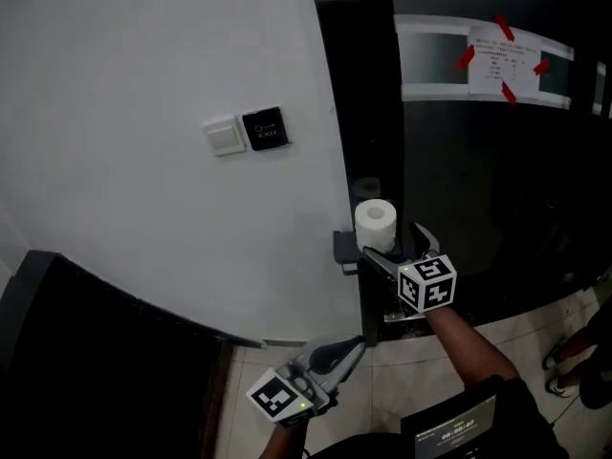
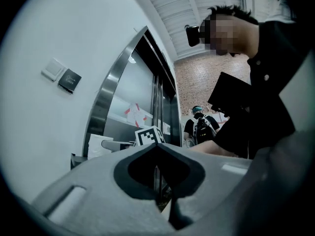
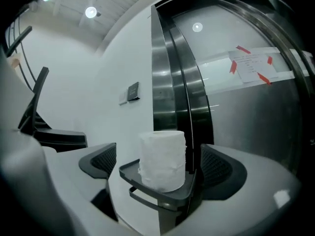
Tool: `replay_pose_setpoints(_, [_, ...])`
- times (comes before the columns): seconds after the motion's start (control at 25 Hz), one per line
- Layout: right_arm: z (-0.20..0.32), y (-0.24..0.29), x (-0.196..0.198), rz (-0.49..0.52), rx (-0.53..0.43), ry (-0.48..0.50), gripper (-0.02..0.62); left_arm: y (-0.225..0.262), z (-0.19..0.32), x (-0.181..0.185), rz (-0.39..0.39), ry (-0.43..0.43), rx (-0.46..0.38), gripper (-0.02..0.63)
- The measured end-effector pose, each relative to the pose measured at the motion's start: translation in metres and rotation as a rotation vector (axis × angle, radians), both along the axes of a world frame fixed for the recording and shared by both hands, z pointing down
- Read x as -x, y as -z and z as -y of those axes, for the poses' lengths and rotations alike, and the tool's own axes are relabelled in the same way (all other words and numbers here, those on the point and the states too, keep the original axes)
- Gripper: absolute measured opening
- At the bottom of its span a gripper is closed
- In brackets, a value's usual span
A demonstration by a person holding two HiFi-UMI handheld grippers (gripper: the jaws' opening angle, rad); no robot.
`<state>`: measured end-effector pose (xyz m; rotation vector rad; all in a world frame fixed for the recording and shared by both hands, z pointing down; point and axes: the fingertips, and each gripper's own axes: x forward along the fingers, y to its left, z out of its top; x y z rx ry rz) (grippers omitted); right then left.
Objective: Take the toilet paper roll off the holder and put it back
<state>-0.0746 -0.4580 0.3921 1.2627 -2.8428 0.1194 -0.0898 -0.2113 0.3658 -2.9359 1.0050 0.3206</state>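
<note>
A white toilet paper roll stands upright on a small dark holder shelf fixed to the wall beside the door frame. My right gripper is open around it. In the right gripper view the roll stands on the shelf between the two pads, with a gap on each side. My left gripper hangs low near the floor, away from the roll, its jaws shut on nothing.
A light switch and a black exit button sit on the white wall. A dark metal door frame and a glass door with a taped notice lie right of the holder. A bystander's shoes show at right.
</note>
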Motion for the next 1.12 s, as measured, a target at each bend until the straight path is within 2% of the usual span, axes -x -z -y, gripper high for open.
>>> replay_pose_setpoints(0.2, [0.034, -0.015, 0.024, -0.026, 0.066, -0.031, 0.537, -0.009, -0.007, 0.019, 0.009, 0.057, 0.038, -0.005])
replay_pose_setpoints(0.32, [0.051, -0.023, 0.032, -0.074, 0.098, -0.066, 0.555, -0.012, -0.011, 0.031, 0.014, 0.084, 0.048, -0.005])
replay_pose_setpoints(0.56, [0.071, -0.028, 0.035, -0.13, 0.103, -0.118, 0.56, -0.015, -0.02, 0.047, 0.011, 0.119, 0.074, -0.005])
replay_pose_setpoints(0.6, [0.07, -0.028, 0.034, -0.135, 0.091, -0.112, 0.556, -0.016, -0.021, 0.048, 0.013, 0.122, 0.079, -0.005])
replay_pose_setpoints(0.72, [0.065, -0.024, 0.031, -0.129, 0.051, -0.071, 0.462, -0.015, -0.022, 0.05, 0.026, 0.12, 0.08, -0.005])
replay_pose_setpoints(0.84, [0.057, -0.02, 0.03, -0.129, 0.0, -0.025, 0.459, -0.015, -0.025, 0.044, 0.034, 0.106, 0.079, -0.005])
replay_pose_setpoints(0.96, [0.042, -0.002, 0.022, -0.088, -0.067, 0.005, 0.457, -0.013, -0.028, 0.037, 0.046, 0.088, 0.075, -0.005])
replay_pose_setpoints(1.12, [-0.002, 0.033, 0.001, 0.054, -0.086, 0.071, 0.457, -0.003, -0.026, 0.028, 0.039, 0.064, 0.05, -0.005])
